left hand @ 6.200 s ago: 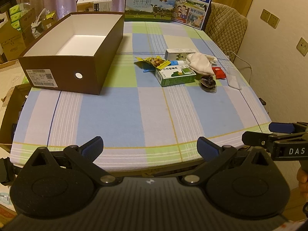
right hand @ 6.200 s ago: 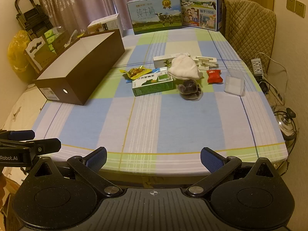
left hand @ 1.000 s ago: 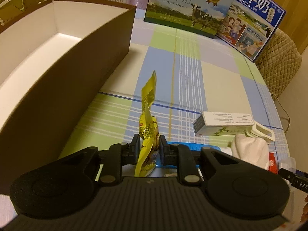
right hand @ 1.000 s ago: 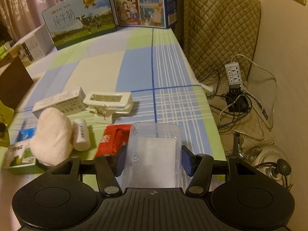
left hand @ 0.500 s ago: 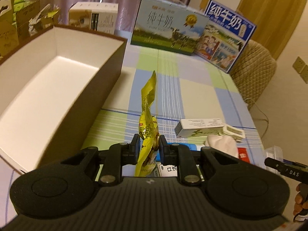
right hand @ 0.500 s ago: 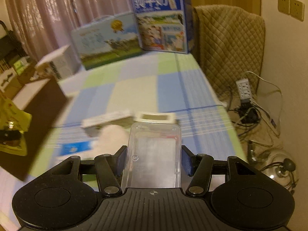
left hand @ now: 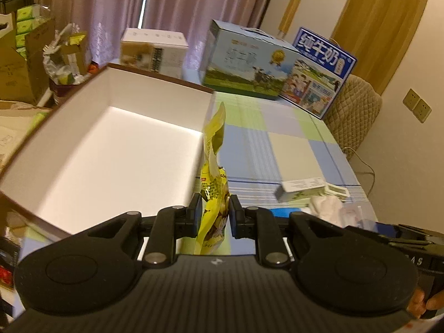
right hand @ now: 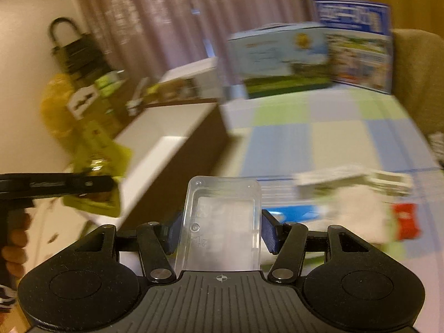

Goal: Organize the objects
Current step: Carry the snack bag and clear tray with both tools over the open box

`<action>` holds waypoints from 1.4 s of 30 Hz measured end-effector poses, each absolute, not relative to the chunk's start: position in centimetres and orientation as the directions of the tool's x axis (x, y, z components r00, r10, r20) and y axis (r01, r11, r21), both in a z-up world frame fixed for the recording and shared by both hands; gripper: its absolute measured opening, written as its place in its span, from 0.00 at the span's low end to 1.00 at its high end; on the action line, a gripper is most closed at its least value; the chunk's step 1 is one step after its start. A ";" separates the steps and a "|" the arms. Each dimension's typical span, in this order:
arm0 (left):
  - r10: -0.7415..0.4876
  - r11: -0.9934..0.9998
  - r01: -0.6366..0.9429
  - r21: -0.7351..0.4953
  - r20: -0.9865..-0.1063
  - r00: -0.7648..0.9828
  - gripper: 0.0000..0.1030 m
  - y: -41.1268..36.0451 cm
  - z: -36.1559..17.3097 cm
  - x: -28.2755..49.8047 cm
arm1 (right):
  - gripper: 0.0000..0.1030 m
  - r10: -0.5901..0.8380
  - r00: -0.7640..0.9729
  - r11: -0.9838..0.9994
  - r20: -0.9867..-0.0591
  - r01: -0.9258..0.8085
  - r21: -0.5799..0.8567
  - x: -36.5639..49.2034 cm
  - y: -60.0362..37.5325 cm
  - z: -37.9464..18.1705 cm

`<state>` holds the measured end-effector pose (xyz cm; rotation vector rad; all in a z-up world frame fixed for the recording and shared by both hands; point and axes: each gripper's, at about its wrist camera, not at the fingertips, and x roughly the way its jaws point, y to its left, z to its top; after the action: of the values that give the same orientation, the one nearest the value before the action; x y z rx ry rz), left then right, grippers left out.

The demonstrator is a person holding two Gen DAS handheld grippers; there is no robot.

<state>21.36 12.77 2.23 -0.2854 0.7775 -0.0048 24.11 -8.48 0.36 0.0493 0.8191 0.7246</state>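
My left gripper (left hand: 213, 213) is shut on a yellow snack packet (left hand: 212, 166), which stands up between the pads beside the right wall of the open brown box (left hand: 83, 149) with a white inside. My right gripper (right hand: 220, 230) is shut on a clear plastic case (right hand: 222, 222), held above the checked tablecloth (right hand: 333, 127). The right wrist view, blurred by motion, shows the left gripper with the yellow snack packet (right hand: 100, 172) over the box (right hand: 172, 152) at the left.
Two milk cartons (left hand: 249, 63) (left hand: 322, 66) and a white carton (left hand: 152, 50) stand at the table's far end. A white-green box (left hand: 299, 191), a white cloth (left hand: 324, 205) and a red packet (right hand: 405, 219) lie on the right. A quilted chair (left hand: 352, 108) is behind; cardboard clutter (left hand: 27, 55) sits left.
Both grippers rose and swung left toward the brown box, each keeping its hold. The box's inside now fills the left of the left wrist view.
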 end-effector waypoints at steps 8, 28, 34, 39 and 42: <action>-0.064 0.963 -0.139 -0.232 -0.694 0.717 0.16 19.3 2.2 20.3 | 0.53 0.672 0.404 0.679 -0.621 -0.671 0.298 23.4 1.3 0.4; -0.033 0.965 -0.180 -0.192 -0.769 0.639 0.16 28.4 -1.4 23.4 | 0.53 0.632 0.321 0.646 -0.705 -0.721 0.252 26.3 13.2 -3.6; -0.048 0.966 -0.178 -0.189 -0.804 0.593 0.16 29.5 -3.3 24.7 | 0.53 0.598 0.303 0.656 -0.742 -0.717 0.236 27.0 14.2 -5.2; -0.060 0.969 -0.165 -0.183 -0.824 0.563 0.16 29.8 -4.5 25.4 | 0.53 0.577 0.301 0.668 -0.759 -0.709 0.227 27.5 14.6 -6.0; -0.067 0.971 -0.157 -0.181 -0.833 0.549 0.16 29.9 -5.1 25.9 | 0.53 0.568 0.301 0.674 -0.766 -0.705 0.223 27.9 14.7 -6.1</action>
<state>25.94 29.91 -5.06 -0.2470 0.9910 0.0544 27.87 14.74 -6.14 -0.1664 0.9400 0.8495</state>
